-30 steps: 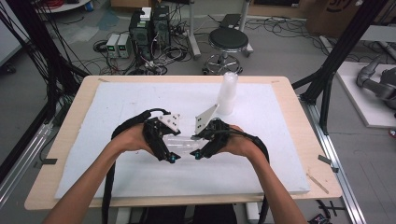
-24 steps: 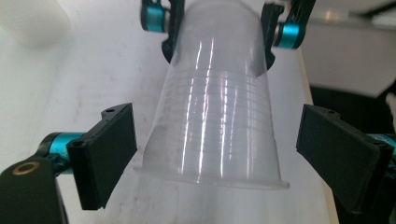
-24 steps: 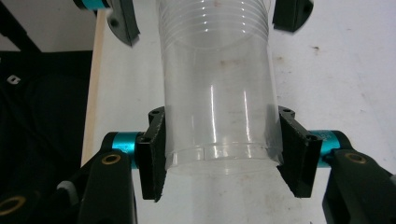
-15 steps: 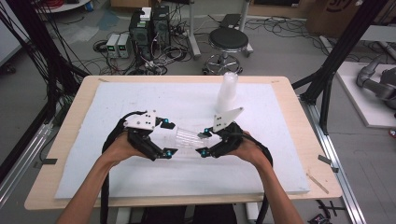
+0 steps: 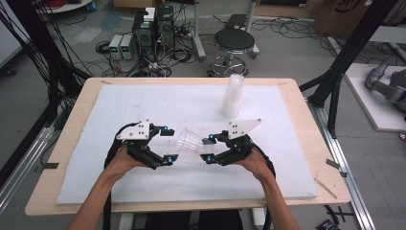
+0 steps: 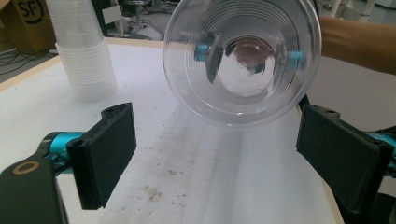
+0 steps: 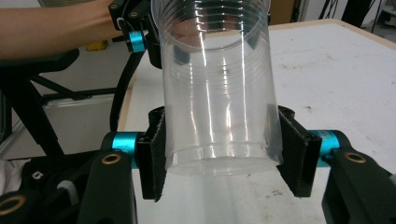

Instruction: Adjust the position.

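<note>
My right tool point(image 5: 208, 148) pinches the clear cup point(image 5: 188, 141) at its base, mid-frame, so I'd ease my spread left tool point(image 5: 165, 143) squarely around its rim.

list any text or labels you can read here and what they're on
"SF": black letters on the cardboard box at the top left of the left gripper view, behind the cup stack.
Dark marking on the cardboard box at the top right of the high view: cut off and too blurred to read.
No readable text on the clear cup, the grippers or the table.
</note>
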Demonstrator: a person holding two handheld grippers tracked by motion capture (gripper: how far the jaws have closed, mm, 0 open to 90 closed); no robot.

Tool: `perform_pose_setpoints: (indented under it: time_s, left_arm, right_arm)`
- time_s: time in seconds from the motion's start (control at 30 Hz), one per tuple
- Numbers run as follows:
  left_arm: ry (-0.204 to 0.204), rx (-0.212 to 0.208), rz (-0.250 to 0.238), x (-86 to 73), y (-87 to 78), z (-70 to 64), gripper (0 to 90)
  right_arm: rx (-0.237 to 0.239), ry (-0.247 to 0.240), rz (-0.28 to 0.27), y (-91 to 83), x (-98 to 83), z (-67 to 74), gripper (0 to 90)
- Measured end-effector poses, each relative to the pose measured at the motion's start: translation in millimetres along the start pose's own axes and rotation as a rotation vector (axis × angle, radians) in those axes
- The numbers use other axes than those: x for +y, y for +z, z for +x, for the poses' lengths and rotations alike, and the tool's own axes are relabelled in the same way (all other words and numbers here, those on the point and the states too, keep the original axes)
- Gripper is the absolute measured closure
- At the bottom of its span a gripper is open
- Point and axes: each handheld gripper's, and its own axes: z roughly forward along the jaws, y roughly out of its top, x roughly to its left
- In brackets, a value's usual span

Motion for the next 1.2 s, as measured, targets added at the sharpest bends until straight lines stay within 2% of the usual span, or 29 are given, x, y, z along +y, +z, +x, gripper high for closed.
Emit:
perform_pose_setpoints:
  time_s: [0.07,0.1,0.13,0.17,0.2,0.23,0.43,0.6,0.63,0.87,1.07,1.2]
  left_arm:
    - [0.003,-0.003,-0.002,0.3,1.5,-0.9,12.1]
    - [0.000,-0.024,-0.029,1.7,3.5,-1.9,12.1]
    - [0.000,-0.024,-0.029,1.7,3.5,-1.9,12.1]
    - [0.005,-0.034,-0.058,4.2,6.7,-3.5,12.1]
    - [0.005,-0.034,-0.058,4.2,6.7,-3.5,12.1]
    - [-0.002,-0.049,-0.081,6.2,11.1,-4.4,12.1]
    - [-0.006,-0.061,-0.095,8.4,23.2,-5.4,12.1]
    - [-0.013,-0.070,-0.121,10.3,28.0,-4.9,12.1]
    - [-0.024,-0.076,-0.138,11.7,30.4,-4.1,12.1]
    - [-0.021,-0.106,-0.153,16.8,39.5,-4.2,17.9]
    - [-0.020,-0.115,-0.151,16.4,39.5,-3.5,27.3]
    - [-0.015,-0.118,-0.148,16.7,38.9,-4.0,29.9]
  right_arm:
    - [0.002,0.003,-0.022,0.1,-1.4,0.1,43.4]
    - [0.006,0.004,-0.040,0.6,-2.4,-0.2,43.4]
    - [0.011,0.004,-0.052,1.1,-2.9,-0.4,43.4]
    - [0.015,0.002,-0.063,1.5,-3.6,-0.3,43.4]
    - [0.020,0.003,-0.074,2.1,-4.1,-0.4,43.4]
    - [0.025,0.005,-0.082,2.9,-4.6,-0.6,43.4]
    - [0.030,-0.001,-0.093,4.3,-4.4,-0.5,43.4]
    - [0.034,0.000,-0.097,4.0,-4.3,-0.3,43.4]
    - [0.033,-0.005,-0.100,4.3,-4.2,-0.5,43.4]
    - [0.041,-0.010,-0.101,5.6,-4.0,-0.4,43.4]
    - [0.049,-0.011,-0.095,6.1,-4.0,0.2,43.4]
    - [0.046,-0.018,-0.088,6.8,-4.0,0.0,43.5]
